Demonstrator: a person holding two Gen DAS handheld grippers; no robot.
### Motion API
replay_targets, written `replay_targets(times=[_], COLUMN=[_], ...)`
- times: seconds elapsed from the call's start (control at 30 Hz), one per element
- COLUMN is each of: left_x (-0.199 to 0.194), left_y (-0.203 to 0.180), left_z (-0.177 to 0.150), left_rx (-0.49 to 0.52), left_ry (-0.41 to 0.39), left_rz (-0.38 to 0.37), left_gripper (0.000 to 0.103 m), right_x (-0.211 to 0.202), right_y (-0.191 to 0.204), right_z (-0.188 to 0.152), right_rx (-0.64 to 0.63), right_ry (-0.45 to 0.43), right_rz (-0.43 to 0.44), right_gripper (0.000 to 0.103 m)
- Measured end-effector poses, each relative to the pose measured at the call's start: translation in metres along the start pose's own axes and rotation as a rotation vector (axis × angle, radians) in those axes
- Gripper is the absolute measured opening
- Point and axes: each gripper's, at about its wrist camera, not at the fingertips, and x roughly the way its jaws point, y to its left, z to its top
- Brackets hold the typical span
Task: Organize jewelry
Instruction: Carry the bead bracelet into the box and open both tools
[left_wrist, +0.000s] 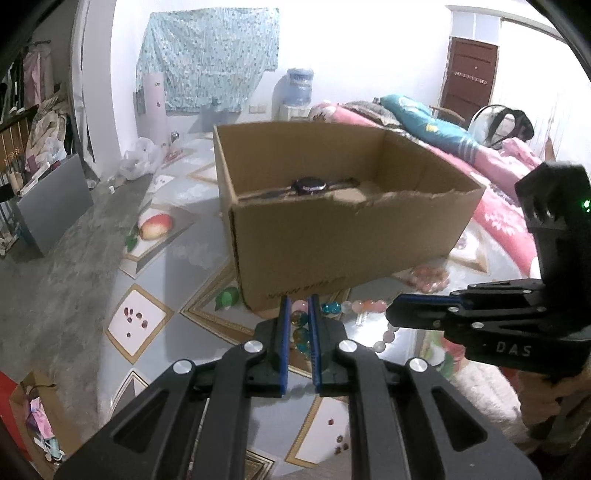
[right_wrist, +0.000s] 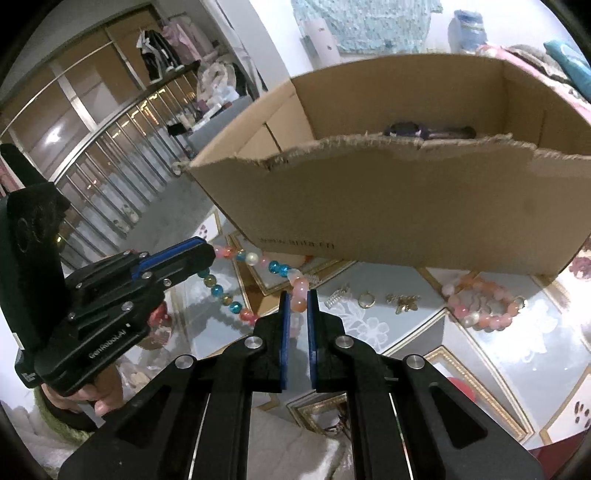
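Nearest in the left wrist view, the left gripper (left_wrist: 299, 306) has its blue-lined jaws drawn narrow around the multicoloured beaded necklace (left_wrist: 301, 334), with amber and teal beads sitting in the gap between them. In the right wrist view, the right gripper (right_wrist: 295, 302) is likewise narrowed, its jaws pinching pink and orange beads of the same necklace (right_wrist: 236, 295). The strand runs slack between the two grippers over the glossy patterned worktop (right_wrist: 498, 354), passing a white pearl bead and bright blue ones.

Just beyond the right gripper's tips, on the worktop, lie a small silver hair clip (right_wrist: 338, 293), a gold ring (right_wrist: 366, 299) and a gold charm piece (right_wrist: 402, 300), set in a row and apart from each other. Further to the right rests a coiled pink beaded bracelet (right_wrist: 484, 304), near the foot of the box.

Behind all of these stands an open cardboard box (left_wrist: 332, 236) with a ragged, torn front rim; the necklace lies just in front of its base. Inside, at the bottom, sits a dark wristwatch (left_wrist: 310, 184), seen over the rim in both views.

Far behind, a bed with pink and teal bedding (left_wrist: 443, 133) lies beyond the box, and a blue water jug (left_wrist: 300, 86) stands by the wall.
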Motion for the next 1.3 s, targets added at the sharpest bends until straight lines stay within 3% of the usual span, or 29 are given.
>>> replay_targets(times=[0.27,0.43,0.53,0.63,0.73,1.03,1.13,1.3], left_x=[-0.044,-0.068,-0.066,-0.046,-0.009,0.061,0.066,0.057], left_y=[-0.013,-0.024,-0.024,-0.019,-0.008,0.011,0.014,0.016], left_z=[0.028,0.066,0.088,0.109,0.124,0.127,0.124,0.121], left_rx=[0.006,0.044,0.067,0.071,0.062,0.083,0.087,0.076], left_ry=[-0.094,-0.186,-0.203,-0.18,-0.101,0.061,0.063,0.021], left_rz=[-0.053,-0.077,-0.078,-0.067,-0.051,0.047,0.079,0.082], left_gripper=[0.009,0.009,0.009,0.009,0.009,0.011,0.024,0.024], right_x=[-0.029,-0.063,-0.067,-0.054,-0.028,0.035,0.037,0.017], right_y=[0.011,0.014,0.008,-0.009,-0.026,-0.043,-0.045,-0.057], right_z=[0.008,0.035,0.061,0.089,0.111,0.138,0.138,0.133], right_rx=[-0.045,-0.104,-0.123,-0.108,-0.071,-0.064,-0.05,-0.021], right_ry=[-0.107,-0.211,-0.24,-0.206,-0.131,0.076,0.074,0.029], right_rz=[0.031,0.057,0.055,0.057,0.068,0.047,0.045,0.064], right_gripper=[0.007,0.007,0.007,0.007,0.007,0.01,0.01,0.01])
